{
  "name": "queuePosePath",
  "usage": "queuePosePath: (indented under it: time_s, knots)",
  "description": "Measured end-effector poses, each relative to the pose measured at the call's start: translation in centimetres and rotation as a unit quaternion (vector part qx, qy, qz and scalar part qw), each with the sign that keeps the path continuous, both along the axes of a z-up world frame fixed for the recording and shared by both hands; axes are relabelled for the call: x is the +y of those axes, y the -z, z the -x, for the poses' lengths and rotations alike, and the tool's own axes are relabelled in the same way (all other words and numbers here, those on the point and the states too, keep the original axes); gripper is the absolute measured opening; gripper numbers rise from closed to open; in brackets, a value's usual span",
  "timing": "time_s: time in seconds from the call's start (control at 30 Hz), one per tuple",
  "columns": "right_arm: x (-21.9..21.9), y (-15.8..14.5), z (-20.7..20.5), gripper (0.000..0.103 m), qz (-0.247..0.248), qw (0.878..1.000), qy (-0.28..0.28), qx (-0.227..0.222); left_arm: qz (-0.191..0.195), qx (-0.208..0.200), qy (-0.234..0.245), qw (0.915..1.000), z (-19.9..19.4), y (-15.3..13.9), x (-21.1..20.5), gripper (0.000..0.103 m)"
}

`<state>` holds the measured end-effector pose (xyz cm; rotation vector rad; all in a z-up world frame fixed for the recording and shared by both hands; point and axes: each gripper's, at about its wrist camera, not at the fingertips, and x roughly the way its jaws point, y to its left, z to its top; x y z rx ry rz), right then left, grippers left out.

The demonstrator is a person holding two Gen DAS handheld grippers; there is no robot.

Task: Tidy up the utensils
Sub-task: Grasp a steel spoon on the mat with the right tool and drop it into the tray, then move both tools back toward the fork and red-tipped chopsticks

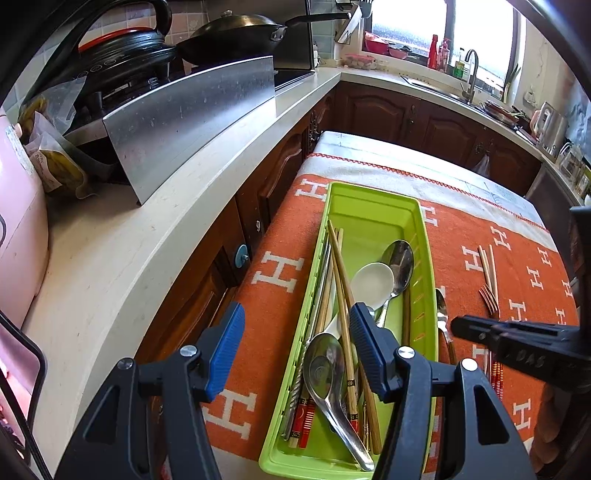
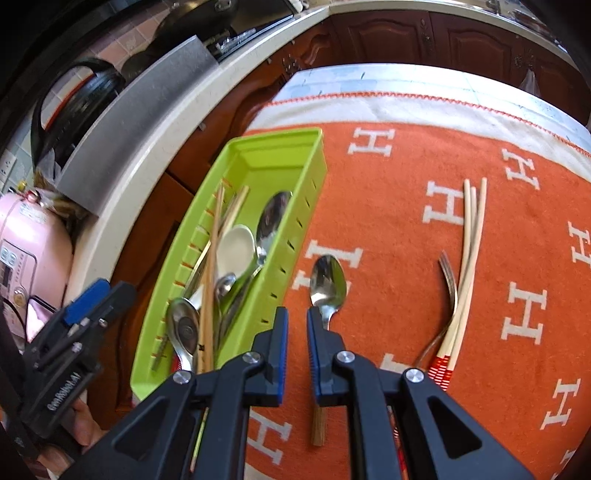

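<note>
A green tray (image 1: pixel 369 190) (image 2: pixel 258 144) on the orange cloth holds several chopsticks, a white ceramic spoon (image 1: pixel 371 282) and metal spoons (image 1: pixel 325 369). My left gripper (image 1: pixel 295 350) hovers open over the tray's near end, with nothing between its pads. Right of the tray a wooden-handled metal spoon (image 2: pixel 328 280) (image 1: pixel 441 314) lies on the cloth. My right gripper (image 2: pixel 297 350) hangs low over its neck with only a narrow slit between the jaws. Only cloth shows in the slit, and the spoon's neck passes under the right finger. Farther right lie a fork (image 2: pixel 448 280) and pale chopsticks (image 2: pixel 472 240).
The tray sits close to the table's left edge, beside dark wooden cabinets (image 1: pixel 280 166). A pale counter (image 1: pixel 147 229) carries a steel splash guard (image 1: pixel 192 122), a wok (image 1: pixel 236 33) and a pink cooker (image 2: pixel 33 236). My left gripper (image 2: pixel 103 299) also shows at the left edge of the right wrist view.
</note>
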<state>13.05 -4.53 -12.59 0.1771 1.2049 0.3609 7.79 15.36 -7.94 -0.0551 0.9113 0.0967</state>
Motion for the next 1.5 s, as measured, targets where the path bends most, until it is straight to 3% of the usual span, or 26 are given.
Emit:
queuePosePath:
  time_s: [0.27, 0.37, 0.47, 0.6, 0.9, 1.17, 1.5]
  knots:
    - [1.4, 2.8, 0.1, 0.015, 0.066, 0.997, -0.026, 0.025, 0.0, -0.003, 0.0, 1.0, 0.2, -0.2, -0.1, 0.057]
    - [1.6, 2.8, 0.4, 0.015, 0.077, 0.997, -0.029, 0.015, 0.0, -0.003, -0.001, 1.0, 0.2, -0.2, -0.1, 0.058]
    - [1.3, 2.8, 0.5, 0.007, 0.079, 0.997, -0.022, 0.012, 0.001, -0.003, -0.001, 1.0, 0.3, -0.2, -0.1, 0.058]
    - [0.4, 2.4, 0.8, 0.006, 0.063, 0.998, -0.005, 0.009, 0.002, -0.003, -0.003, 1.0, 0.3, -0.1, 0.1, 0.058]
    - [-1.7, -1.8, 1.6, 0.006, 0.006, 0.998, 0.047, -0.037, 0.001, -0.009, -0.007, 0.9999, 0.8, -0.3, 0.4, 0.058]
    - [0.7, -4.7, 2.0, 0.007, -0.077, 0.996, 0.016, -0.047, -0.005, -0.018, -0.018, 0.9997, 1.6, -1.0, 0.6, 0.058]
    - [3.5, -5.7, 2.5, 0.016, -0.082, 0.995, -0.024, -0.057, -0.006, -0.024, -0.025, 0.9994, 1.9, -1.7, 1.0, 0.061]
